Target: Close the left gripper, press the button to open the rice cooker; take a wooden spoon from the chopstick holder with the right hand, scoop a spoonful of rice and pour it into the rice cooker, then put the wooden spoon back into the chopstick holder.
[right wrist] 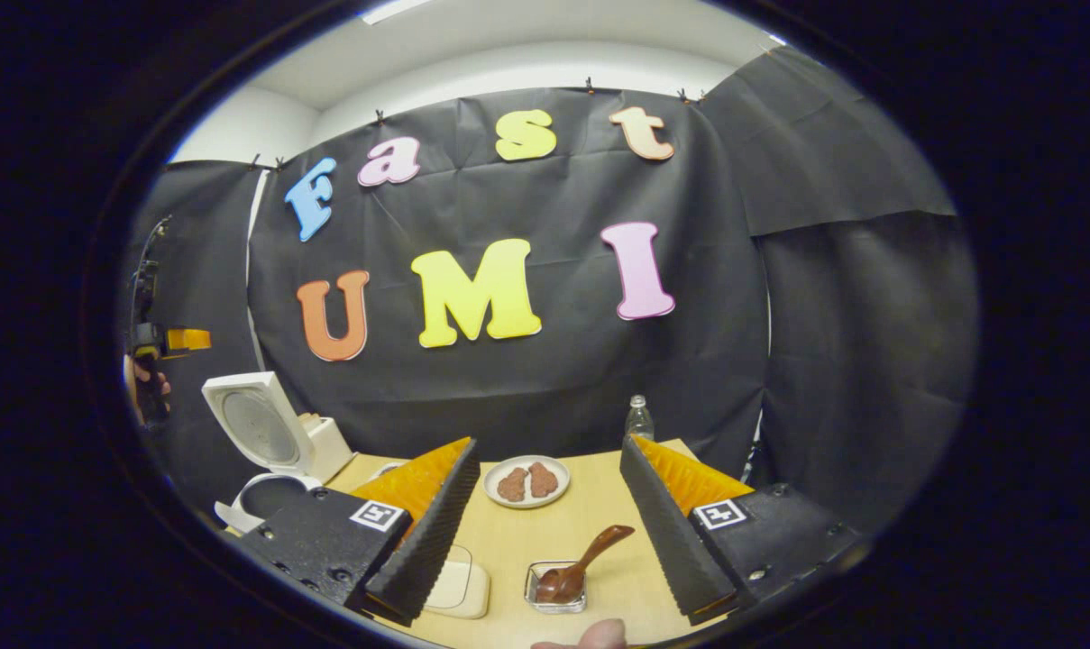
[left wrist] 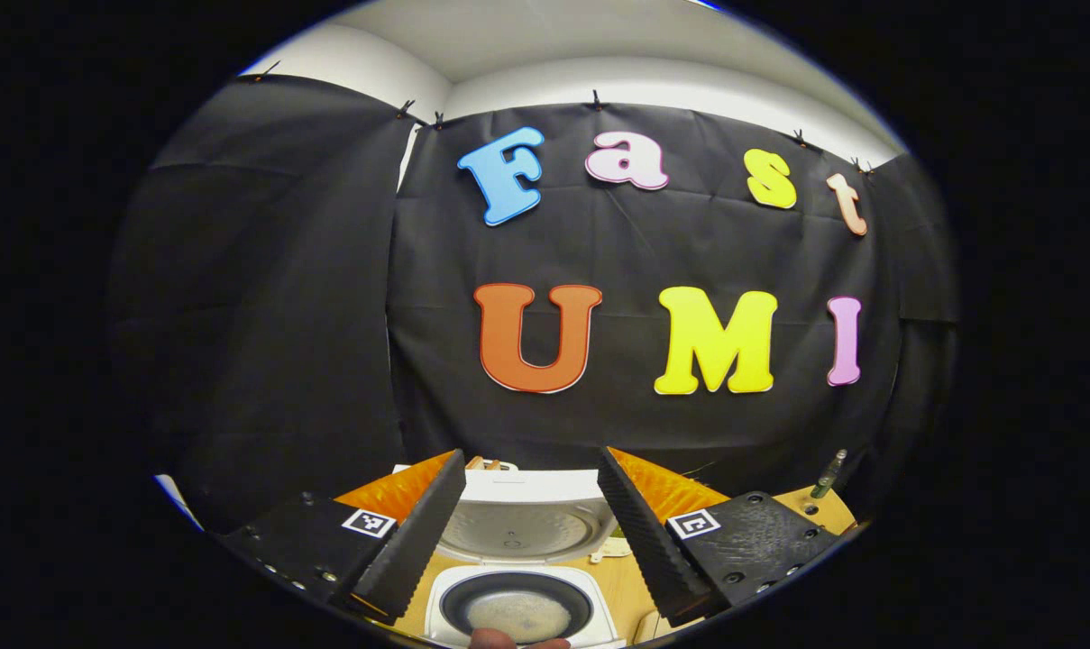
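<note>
My right gripper (right wrist: 545, 505) hangs spread above the wooden spoon (right wrist: 581, 563), low centre, ready to lift it; the rice cooker (right wrist: 265, 442) stands open at lower left.

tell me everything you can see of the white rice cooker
The white plastic rice cooker stands on the light wooden table, at its left end in the right gripper view. Its hinged lid is swung up, round inner plate showing. The dark inner pot lies open with pale contents at the bottom. No tool touches it.
</note>
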Motion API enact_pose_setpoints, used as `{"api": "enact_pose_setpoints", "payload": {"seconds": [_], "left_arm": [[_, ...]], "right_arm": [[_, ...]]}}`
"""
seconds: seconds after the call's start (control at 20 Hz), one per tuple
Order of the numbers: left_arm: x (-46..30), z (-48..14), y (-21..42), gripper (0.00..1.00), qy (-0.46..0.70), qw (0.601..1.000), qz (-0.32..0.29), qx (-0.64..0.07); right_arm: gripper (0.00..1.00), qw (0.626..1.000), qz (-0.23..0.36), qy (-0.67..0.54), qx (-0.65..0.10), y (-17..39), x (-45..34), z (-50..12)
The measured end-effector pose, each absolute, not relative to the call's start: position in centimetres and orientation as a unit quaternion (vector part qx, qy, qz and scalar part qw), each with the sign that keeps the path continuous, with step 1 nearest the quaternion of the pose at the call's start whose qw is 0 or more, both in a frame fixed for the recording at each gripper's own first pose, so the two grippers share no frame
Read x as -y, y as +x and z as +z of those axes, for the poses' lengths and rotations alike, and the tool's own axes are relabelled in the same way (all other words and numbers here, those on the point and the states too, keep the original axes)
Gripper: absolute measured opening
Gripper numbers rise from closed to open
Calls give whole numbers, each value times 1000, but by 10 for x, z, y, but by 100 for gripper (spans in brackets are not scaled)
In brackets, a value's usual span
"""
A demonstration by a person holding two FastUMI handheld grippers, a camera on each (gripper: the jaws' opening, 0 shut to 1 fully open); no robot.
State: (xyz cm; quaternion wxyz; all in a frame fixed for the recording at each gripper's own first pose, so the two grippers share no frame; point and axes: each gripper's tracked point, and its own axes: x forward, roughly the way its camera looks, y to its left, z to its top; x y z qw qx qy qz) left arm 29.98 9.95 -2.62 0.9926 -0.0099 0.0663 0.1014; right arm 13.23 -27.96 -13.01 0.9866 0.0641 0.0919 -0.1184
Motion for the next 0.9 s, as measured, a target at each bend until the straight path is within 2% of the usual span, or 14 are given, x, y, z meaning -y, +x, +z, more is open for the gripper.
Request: {"api": "enact_pose_setpoints", "payload": {"seconds": [0.25, 0.55, 0.9], "left_arm": [[-128, -45, 349, 94, -9, 990, 119, -79], [-138, -81, 376, 94, -2, 985, 122, -121], [-130, -106, 374, 97, -6, 979, 106, -171]], "right_arm": [[99, 977, -164, 72, -112, 101, 299, -148], [100, 963, -212, 95, -137, 66, 308, -175], [100, 961, -204, 114, -148, 63, 293, -182]]}}
